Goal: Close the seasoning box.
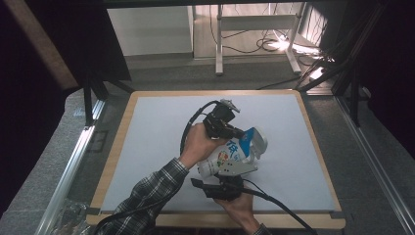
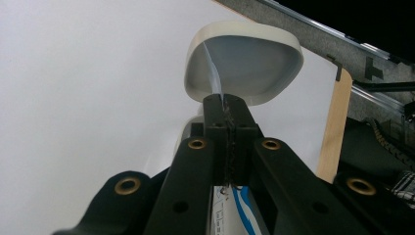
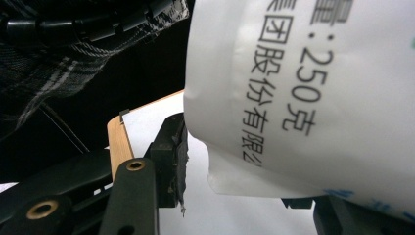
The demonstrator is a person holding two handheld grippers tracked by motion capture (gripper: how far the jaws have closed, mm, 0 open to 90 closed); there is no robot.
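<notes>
Pouch (image 1: 234,152), white with blue print, is held above grey table mat (image 1: 147,127); its edge is pinched by clenched left gripper (image 2: 225,105); its body is clasped between right gripper (image 1: 230,172) jaws

Wood-edged desk with pale grey top (image 1: 161,147) on grey carpet floor (image 1: 166,73); white metal table legs (image 1: 219,44), cables (image 1: 254,46), bright light patch (image 1: 281,45) behind.

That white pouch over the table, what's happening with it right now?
A person holds the printed white pouch above the white table mat with both grippers. The left gripper is shut on a thin edge of it near the pouch's open mouth. The right gripper has its jaws around the pouch's body.
</notes>
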